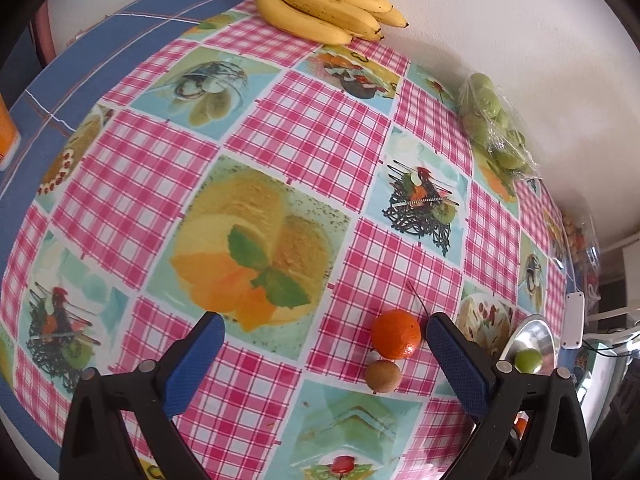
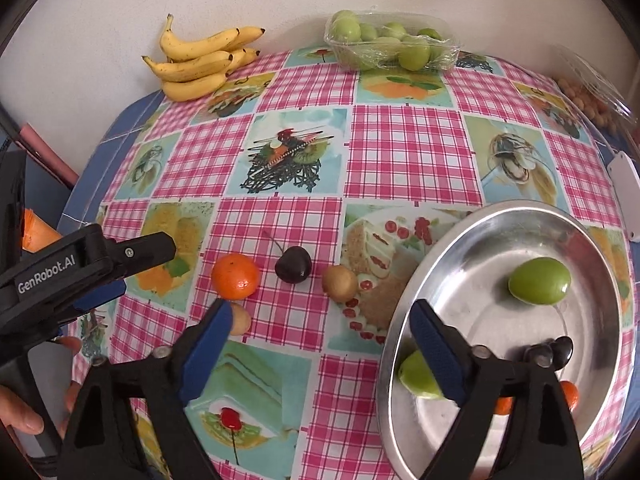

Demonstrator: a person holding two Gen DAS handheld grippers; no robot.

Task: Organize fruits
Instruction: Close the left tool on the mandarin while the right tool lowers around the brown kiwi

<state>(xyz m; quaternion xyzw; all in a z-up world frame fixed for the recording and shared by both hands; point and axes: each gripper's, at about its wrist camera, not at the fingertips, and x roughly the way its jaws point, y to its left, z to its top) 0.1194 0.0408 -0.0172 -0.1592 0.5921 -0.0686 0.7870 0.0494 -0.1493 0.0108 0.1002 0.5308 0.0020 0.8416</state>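
A metal bowl (image 2: 600,288) at the right holds a green plum (image 2: 539,281), a second green fruit (image 2: 412,372) behind my right finger, and an orange fruit (image 2: 570,394) near its front. On the cloth lie a mandarin (image 2: 235,276), a dark cherry (image 2: 293,265), a brown kiwi-like fruit (image 2: 339,283) and a small tan fruit (image 2: 240,320). My right gripper (image 2: 320,344) is open and empty, low over the cloth by the bowl's rim. My left gripper (image 1: 324,344) is open and empty, with the mandarin (image 1: 396,334) and a brown fruit (image 1: 383,376) just inside its right finger.
Bananas (image 2: 200,62) lie at the table's back left by the wall. A clear tray of green plums (image 2: 390,42) stands at the back. A bag of small nuts (image 2: 592,100) and a white device (image 2: 626,194) sit at the right edge.
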